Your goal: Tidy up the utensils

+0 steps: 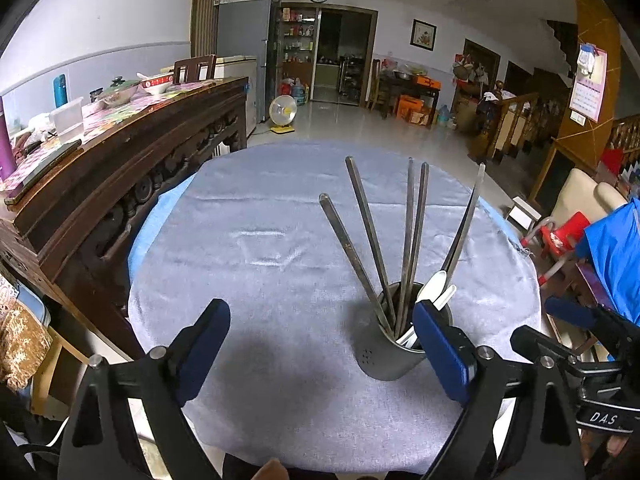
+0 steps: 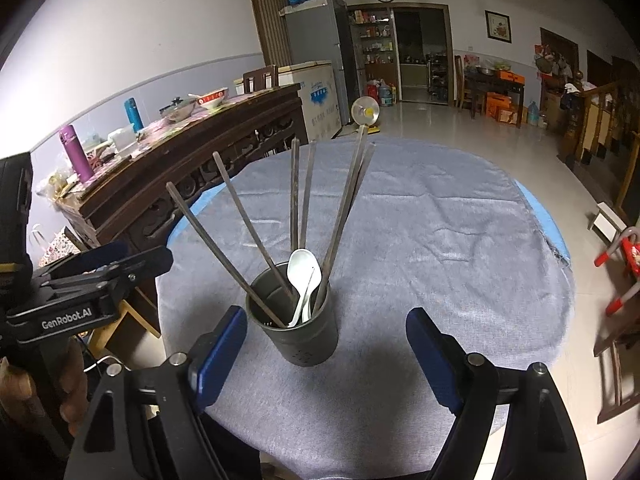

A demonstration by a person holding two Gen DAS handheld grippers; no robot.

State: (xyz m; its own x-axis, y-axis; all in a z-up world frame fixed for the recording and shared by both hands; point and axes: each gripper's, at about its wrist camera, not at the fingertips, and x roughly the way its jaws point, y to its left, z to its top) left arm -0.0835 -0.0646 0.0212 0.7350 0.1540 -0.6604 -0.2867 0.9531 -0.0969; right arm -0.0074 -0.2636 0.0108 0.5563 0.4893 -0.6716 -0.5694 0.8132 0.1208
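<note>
A grey metal utensil holder (image 1: 390, 354) (image 2: 296, 320) stands upright on the round table covered with a grey cloth (image 1: 260, 240) (image 2: 440, 240). Several long metal chopsticks (image 1: 368, 232) (image 2: 248, 216) and white spoons (image 2: 303, 276) (image 1: 434, 286) stand in it. My left gripper (image 1: 320, 320) is open and empty, its right finger just in front of the holder. My right gripper (image 2: 326, 328) is open and empty, with the holder between and just beyond its fingertips. The right gripper also shows at the right edge of the left wrist view (image 1: 580, 320).
A dark carved wooden sideboard (image 1: 132, 152) (image 2: 180, 152) with bowls, bottles and boxes stands left of the table. A red plastic stool (image 1: 560, 236) and a cream chair stand to the right. Tiled floor lies beyond the table's far edge.
</note>
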